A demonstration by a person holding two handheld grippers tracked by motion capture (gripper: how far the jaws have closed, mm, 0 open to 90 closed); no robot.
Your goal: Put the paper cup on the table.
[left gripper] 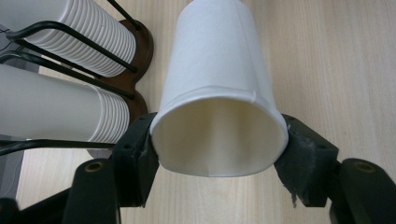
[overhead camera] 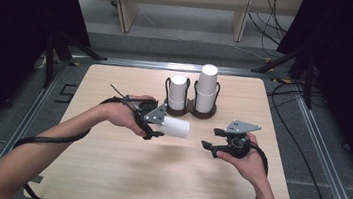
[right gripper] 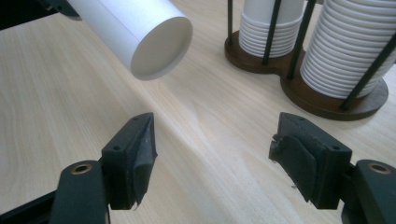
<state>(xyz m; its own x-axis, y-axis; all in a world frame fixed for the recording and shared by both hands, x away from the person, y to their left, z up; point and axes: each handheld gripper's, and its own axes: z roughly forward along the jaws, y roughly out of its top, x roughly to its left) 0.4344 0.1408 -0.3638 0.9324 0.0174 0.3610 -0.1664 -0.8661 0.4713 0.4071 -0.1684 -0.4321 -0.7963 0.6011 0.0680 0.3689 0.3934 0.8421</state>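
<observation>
Cup (overhead camera: 175, 126) above table (overhead camera: 106, 172), before cup rack (overhead camera: 190, 112), between grippers

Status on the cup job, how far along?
Done: one paper cup is out of the holder and off the table, lying level. In hand: the left hand-held gripper is shut on it at the rim, base pointing toward the right hand-held gripper, which is open and empty, apart from the cup. Left: probably a handover or setting it down; two stacks remain in the holder.

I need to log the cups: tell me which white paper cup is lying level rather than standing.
The single cup clamped at its rim in the left tongs, bottom toward the right tongs; the others stand stacked in the holder.
</observation>
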